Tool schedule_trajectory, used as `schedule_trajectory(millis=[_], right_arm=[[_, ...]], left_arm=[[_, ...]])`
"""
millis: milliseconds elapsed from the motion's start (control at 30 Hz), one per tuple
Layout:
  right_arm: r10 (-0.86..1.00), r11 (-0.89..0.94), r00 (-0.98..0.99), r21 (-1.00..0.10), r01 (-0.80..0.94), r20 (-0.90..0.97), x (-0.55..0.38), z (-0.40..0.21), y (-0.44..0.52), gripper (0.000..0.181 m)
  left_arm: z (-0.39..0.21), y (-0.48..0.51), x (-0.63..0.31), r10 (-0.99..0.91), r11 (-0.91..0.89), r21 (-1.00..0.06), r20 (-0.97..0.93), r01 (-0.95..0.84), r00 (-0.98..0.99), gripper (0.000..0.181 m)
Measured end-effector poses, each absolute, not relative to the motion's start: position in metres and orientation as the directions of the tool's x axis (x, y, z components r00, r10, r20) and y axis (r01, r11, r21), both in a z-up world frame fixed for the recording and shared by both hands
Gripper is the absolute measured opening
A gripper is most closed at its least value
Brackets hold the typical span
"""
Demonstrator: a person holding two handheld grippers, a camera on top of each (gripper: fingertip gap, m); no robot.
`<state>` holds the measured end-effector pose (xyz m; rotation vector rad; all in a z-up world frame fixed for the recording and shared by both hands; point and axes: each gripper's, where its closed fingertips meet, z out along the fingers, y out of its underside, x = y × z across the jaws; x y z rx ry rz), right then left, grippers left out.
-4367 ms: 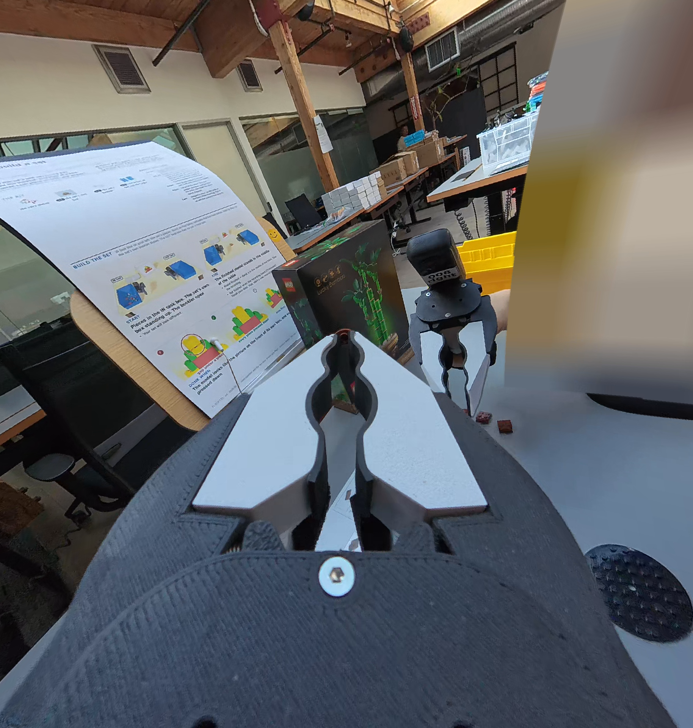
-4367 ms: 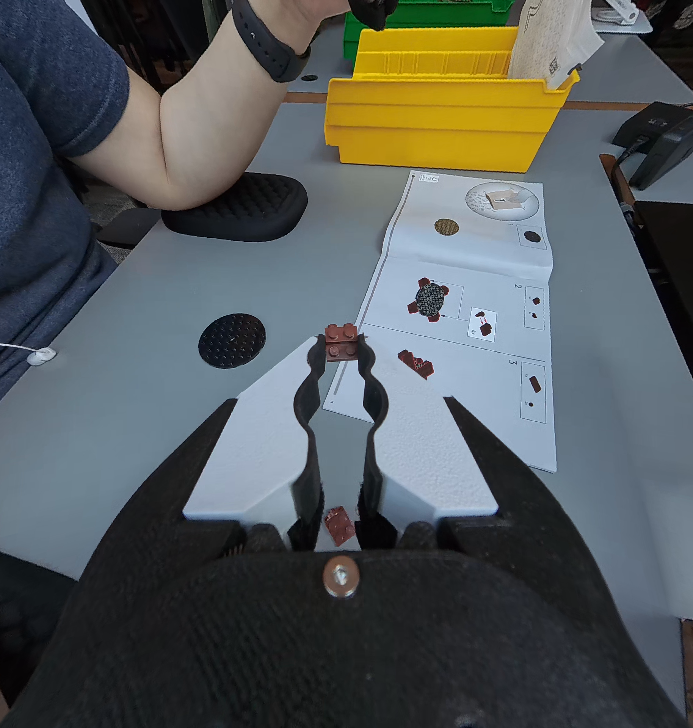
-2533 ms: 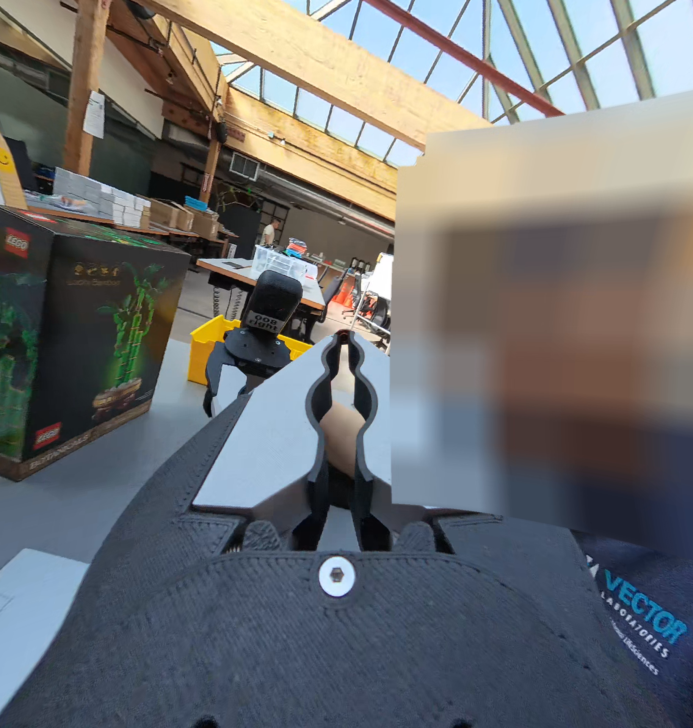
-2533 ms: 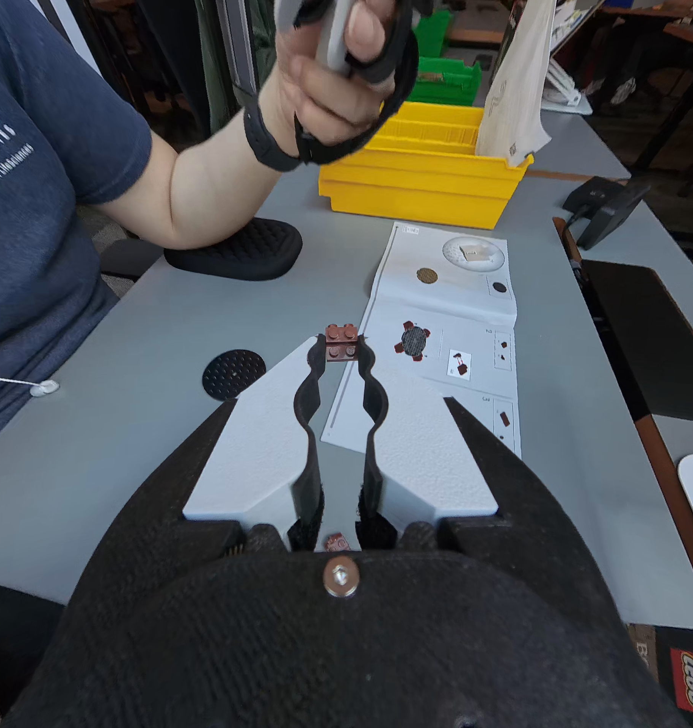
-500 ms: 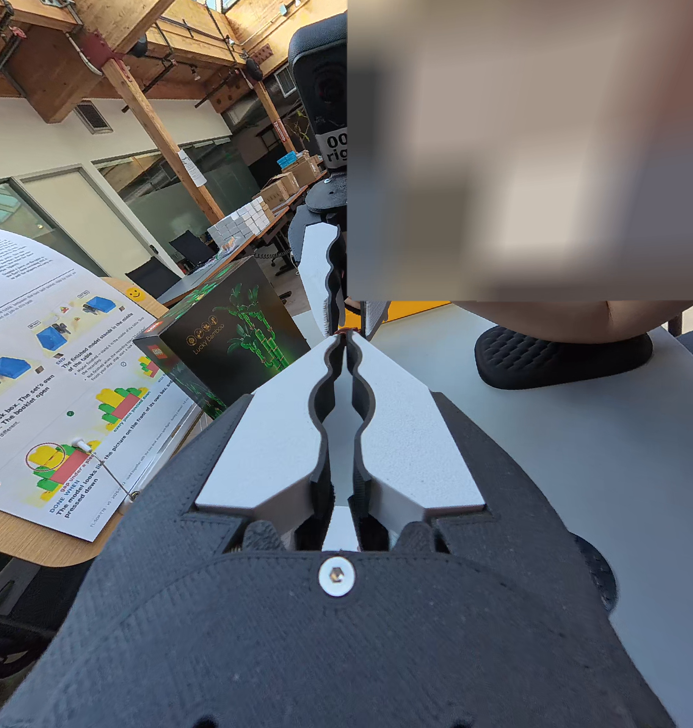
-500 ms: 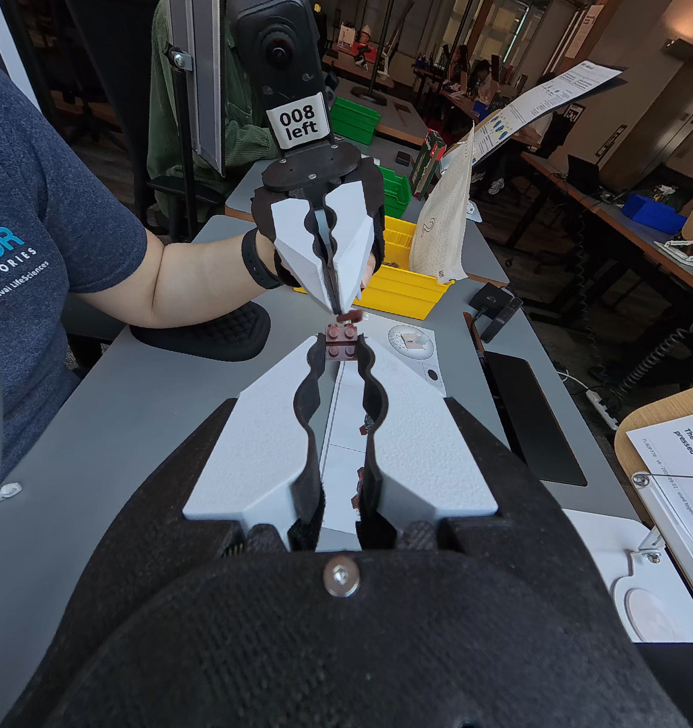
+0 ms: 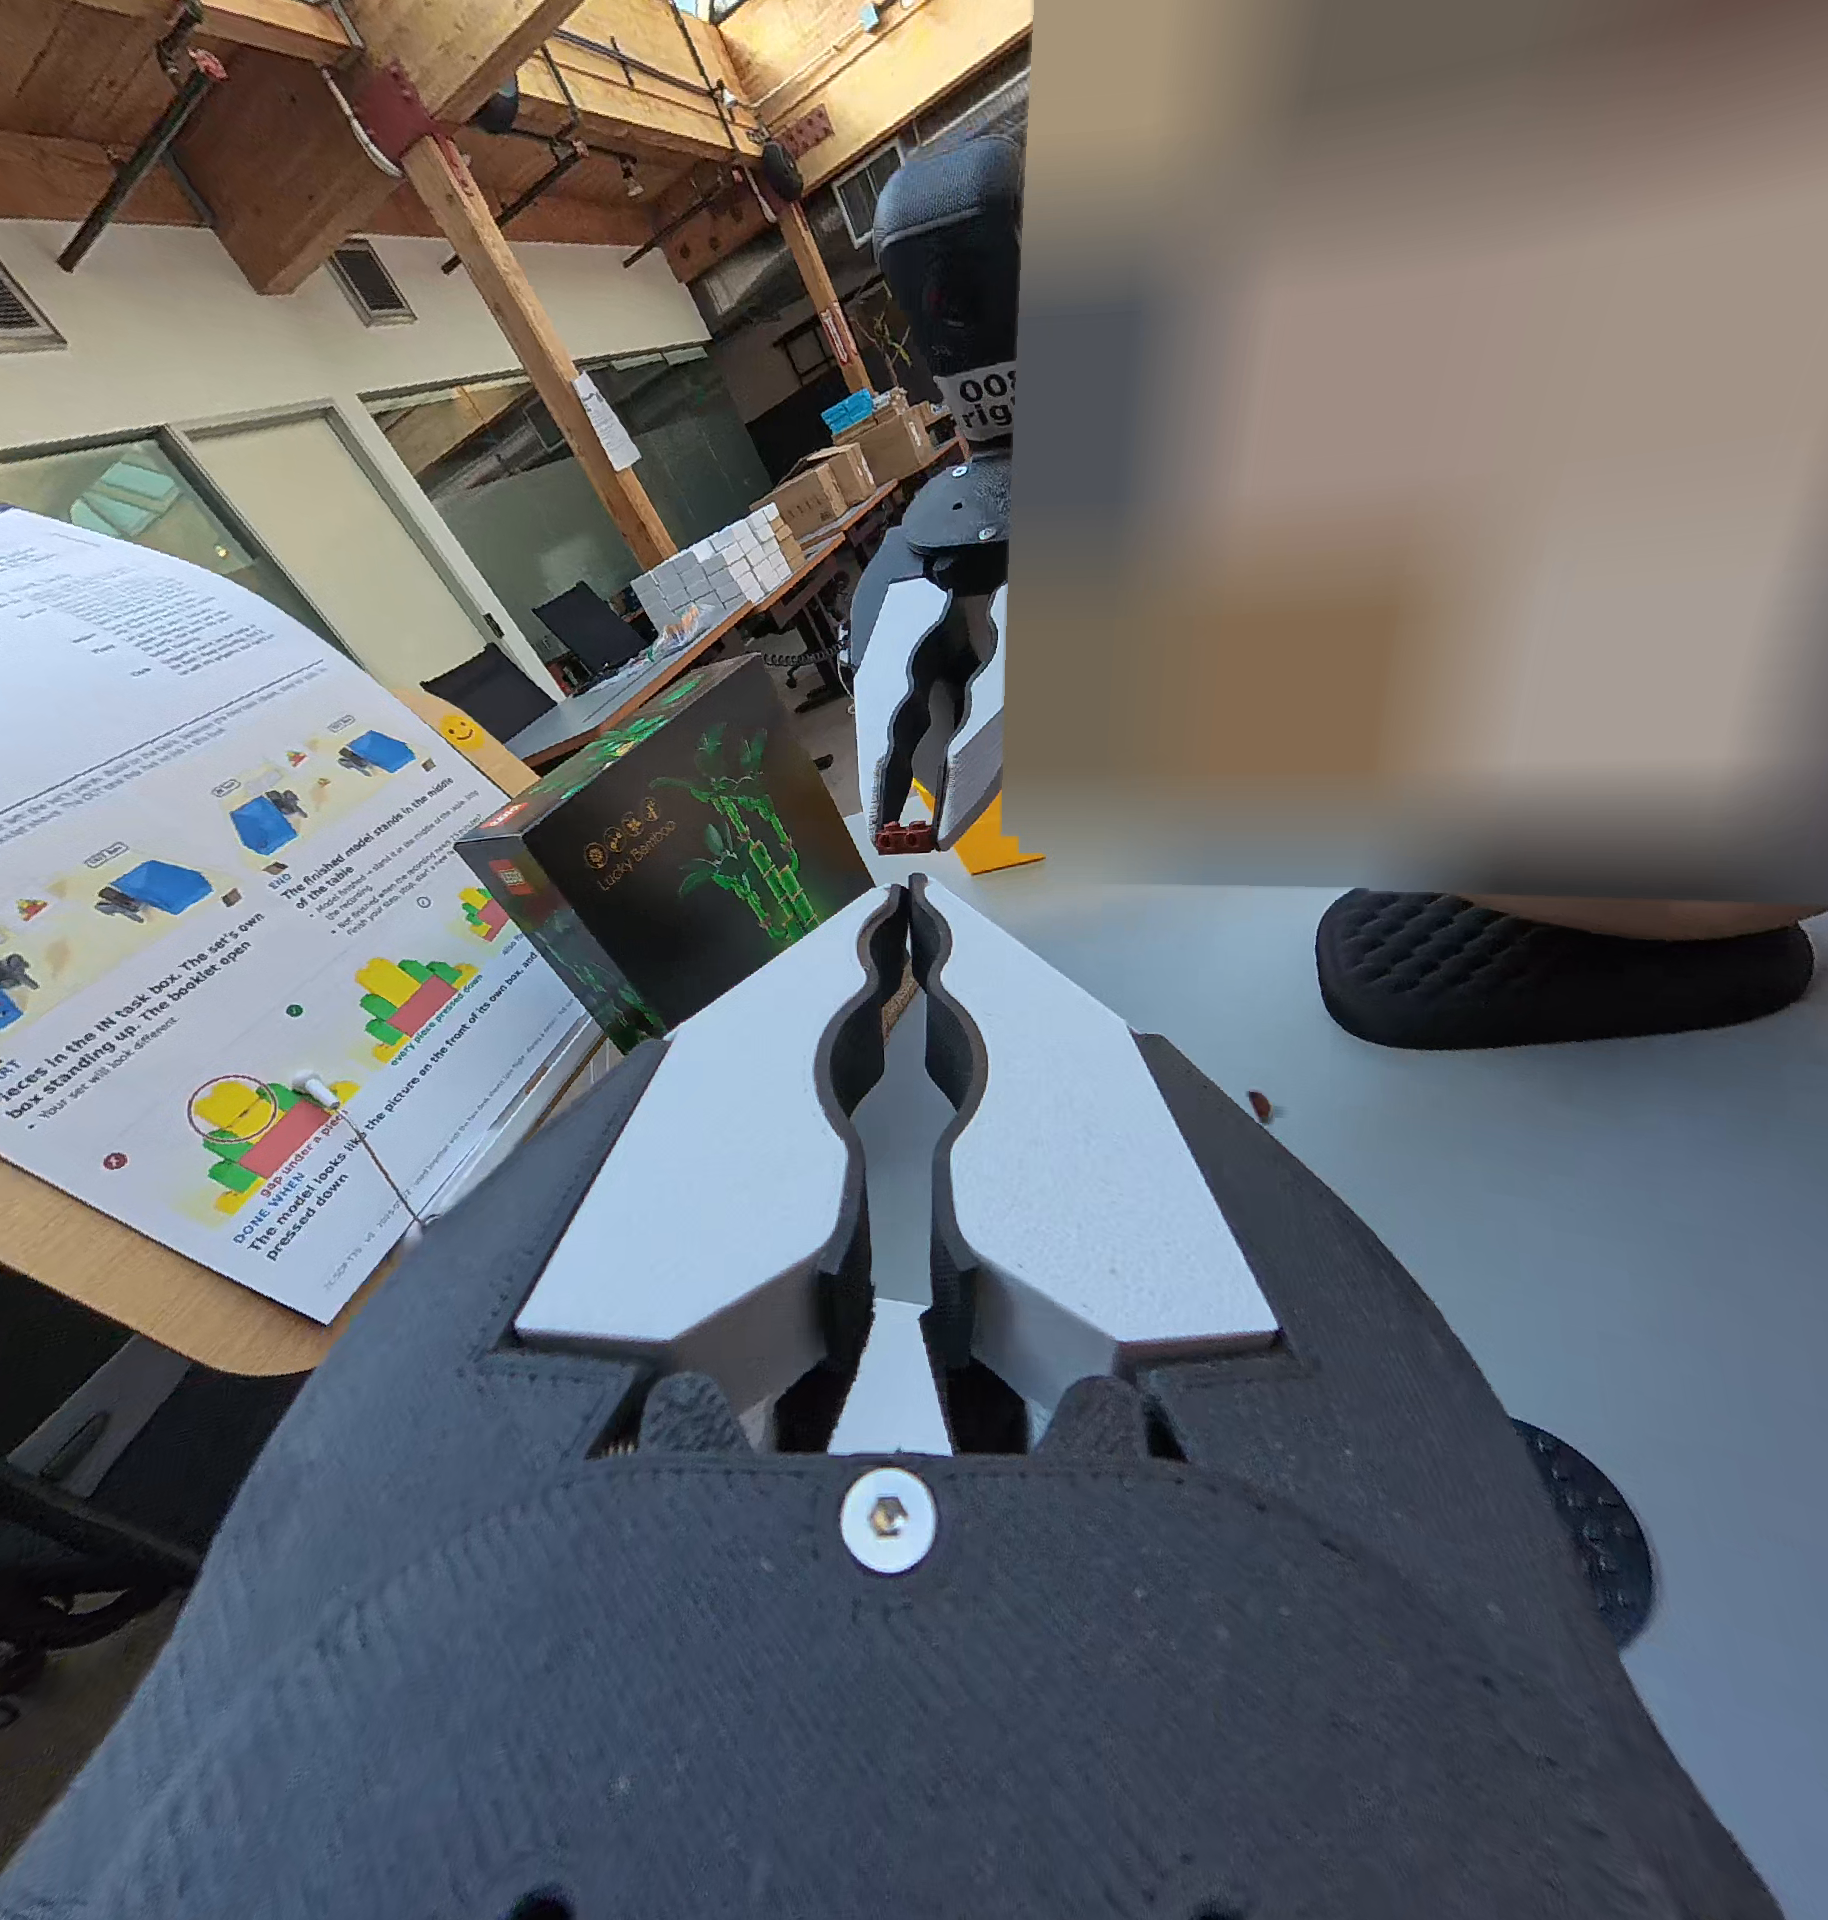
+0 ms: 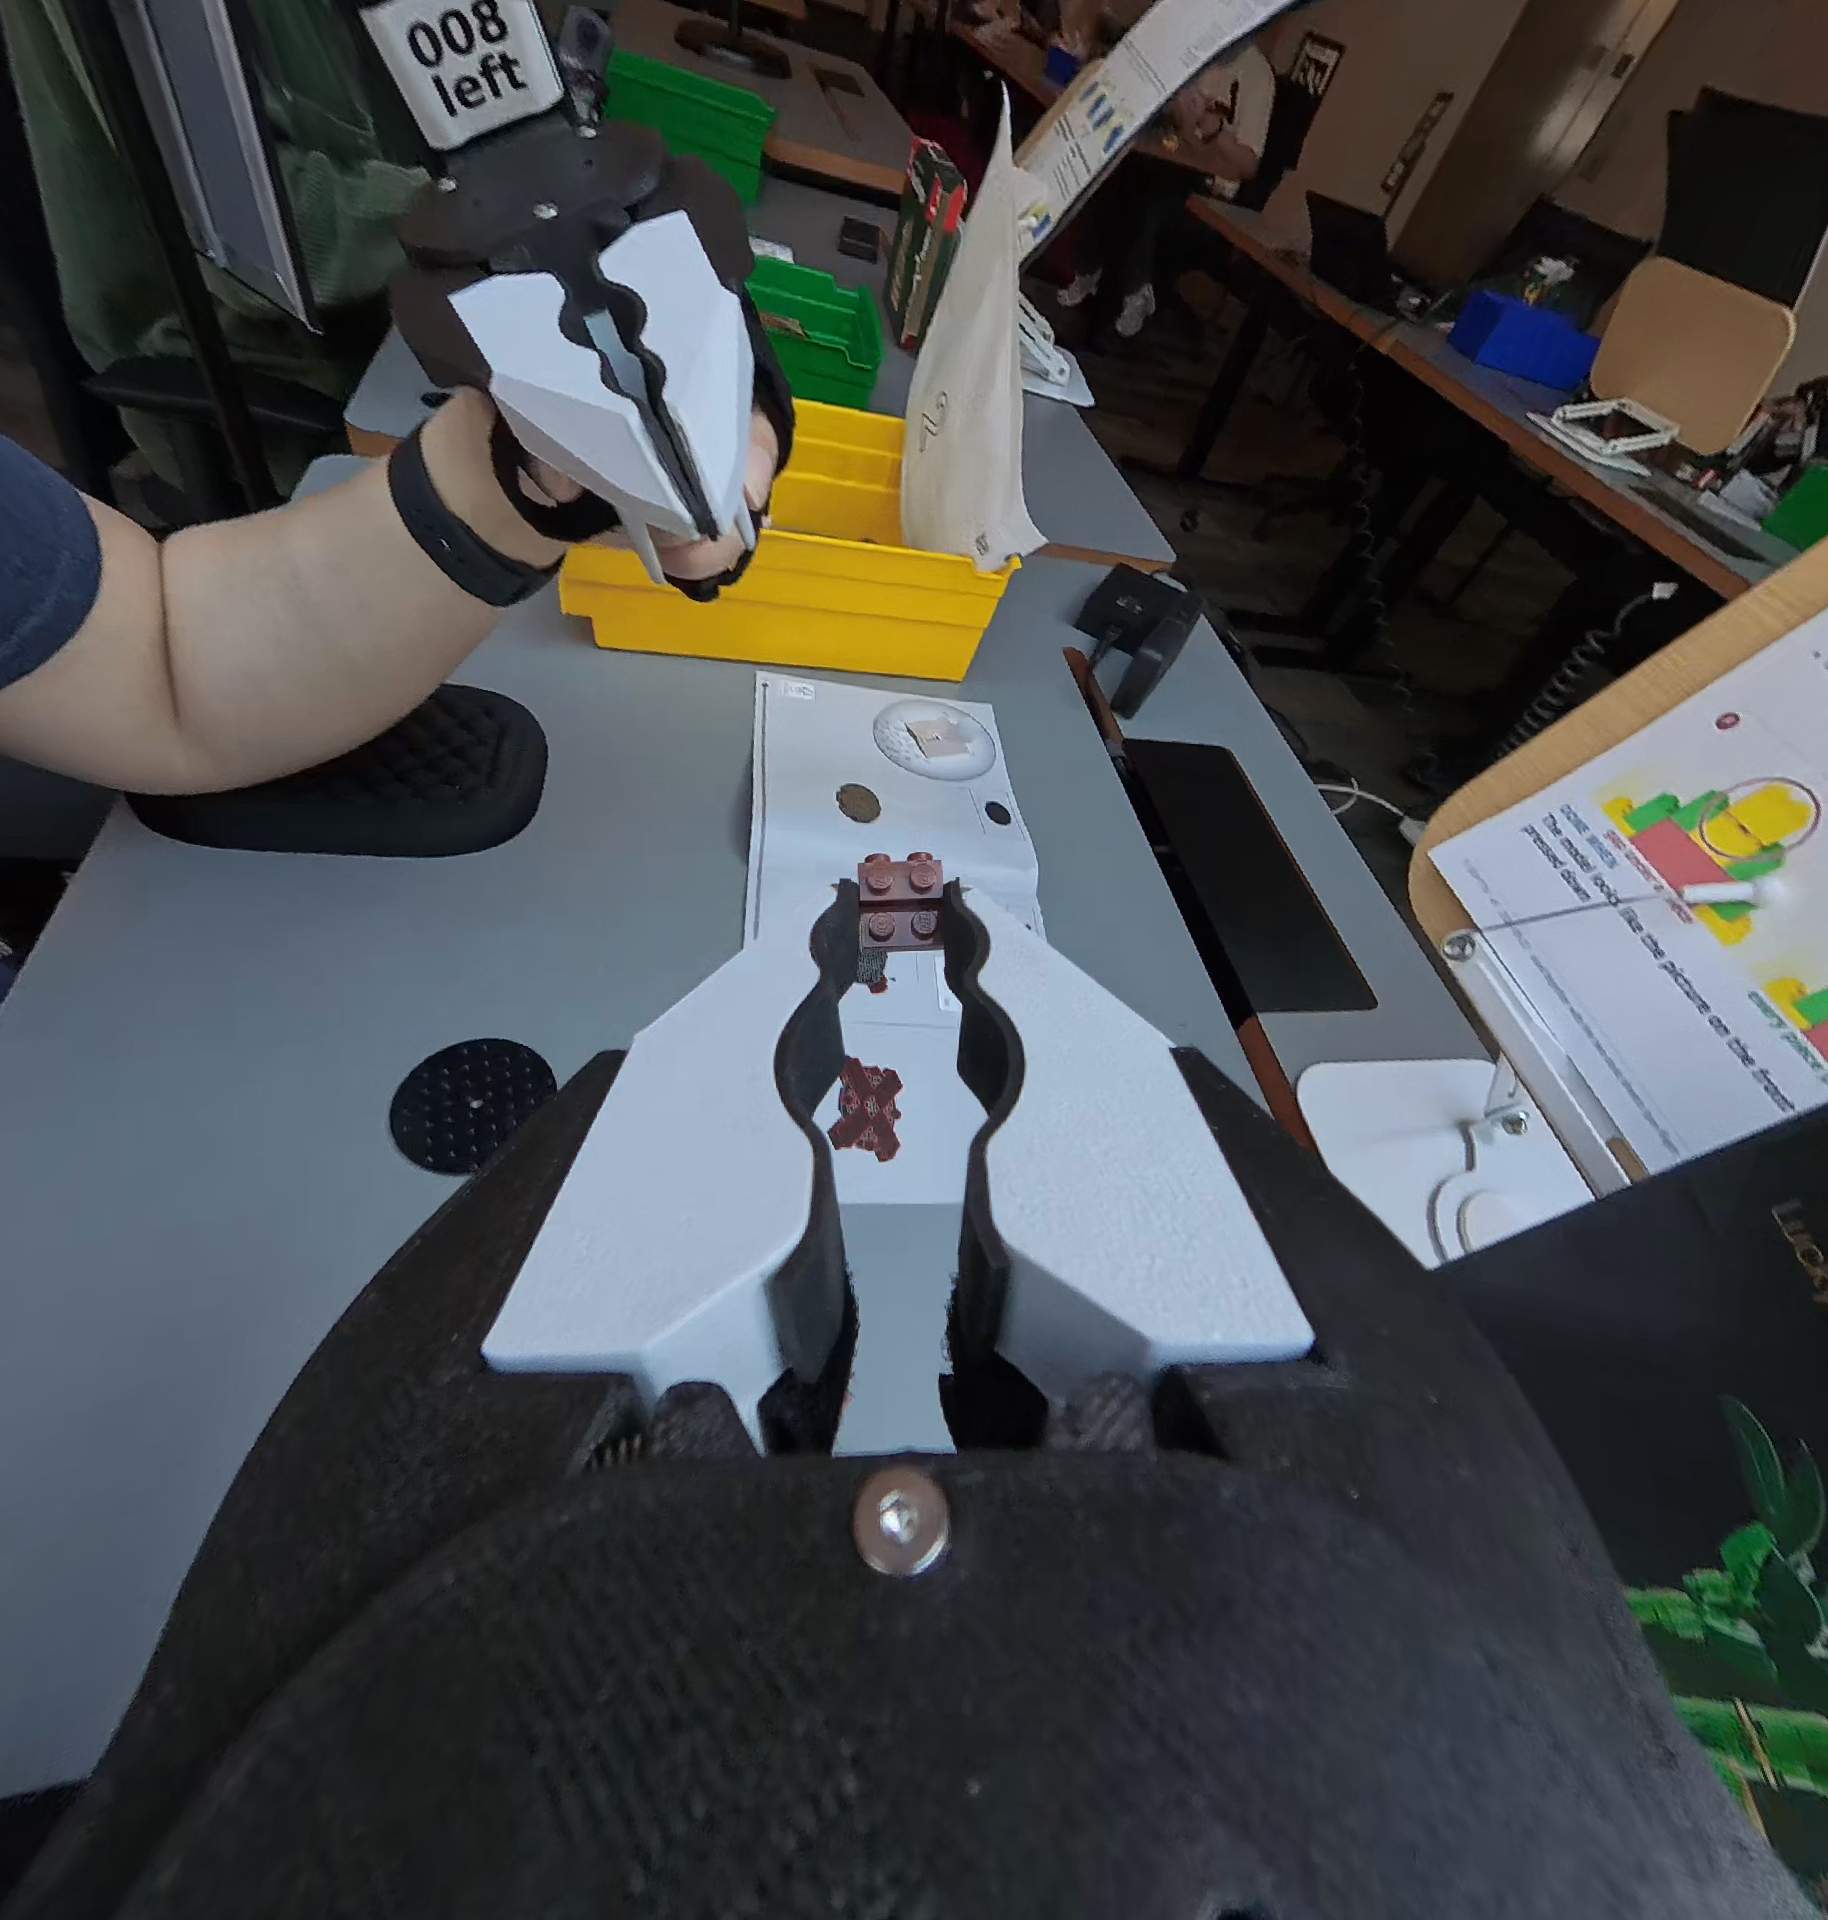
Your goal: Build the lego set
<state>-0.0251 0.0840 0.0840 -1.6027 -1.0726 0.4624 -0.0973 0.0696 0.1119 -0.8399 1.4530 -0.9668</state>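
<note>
Reddish-brown brick assembly (image 8: 899, 902): a small studded plate with a second two-stud piece seated on its far half, pinched at the tips of the right gripper (image 8: 897, 914), whose jaws are clamped on its sides. It hangs in the air above the open instruction booklet (image 8: 879, 790) on the grey table (image 8: 266, 987). In the left wrist view the same assembly (image 7: 906, 837) shows at the right gripper's tips, studs up.

Left gripper (image 8: 710, 530): raised to the far left of the assembly and well apart from it, jaws drawn together. Whether a small part sits between its tips cannot be told; none is visible in its own view (image 7: 910, 896).

Surroundings: a black round plate (image 8: 471, 1103) lies on the table near left; a black padded rest (image 8: 370, 779) supports the person's forearm; a yellow bin (image 8: 785, 613) with a paper bag (image 8: 967, 416) stands at the far edge; the black set box (image 7: 681, 842) and a printed guide sheet (image 7: 214, 883) stand to the right.

Step in hand, as judged: checking the held sub-assembly before mounting it. To do this well, keep the right grip on the plate's side walls, leave the studs free, compare against the booklet, then lower it squarely and press straight down, since a tilted push could pop the piece out.
</note>
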Motion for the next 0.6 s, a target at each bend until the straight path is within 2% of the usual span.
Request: schedule_trajectory(millis=[67, 267, 367, 500, 600], right_arm=[[0.795, -0.034, 0.559, -0.902, 0.431, 0.237, -0.006, 0.077, 0.089, 0.015], [0.694, -0.082, 0.672, -0.900, 0.429, 0.257, 0.047, 0.086, 0.082, 0.015], [0.650, -0.072, 0.709, -0.906, 0.416, 0.274, 0.066, 0.096, 0.073, 0.015], [0.621, -0.047, 0.730, -0.917, 0.397, 0.284, 0.080, 0.105, 0.065, 0.015], [0.613, -0.033, 0.731, -0.914, 0.403, 0.300, 0.086, 0.106, 0.061, 0.015]], left_arm=[[0.101, 0.067, -0.094, -0.927, 0.349, -0.937, -0.341, -0.022, -0.157, 0.000], [0.041, 0.031, -0.052, -0.923, 0.235, -0.942, -0.138, -0.241, -0.358, 0.017], [-0.008, 0.001, -0.024, -0.897, 0.272, -0.885, -0.092, -0.378, -0.431, 0.019], [-0.057, -0.050, -0.003, -0.847, 0.280, -0.841, 0.010, -0.463, -0.531, 0.012], [-0.101, -0.063, 0.003, -0.852, 0.348, -0.752, -0.004, -0.560, -0.524, 0.013]])
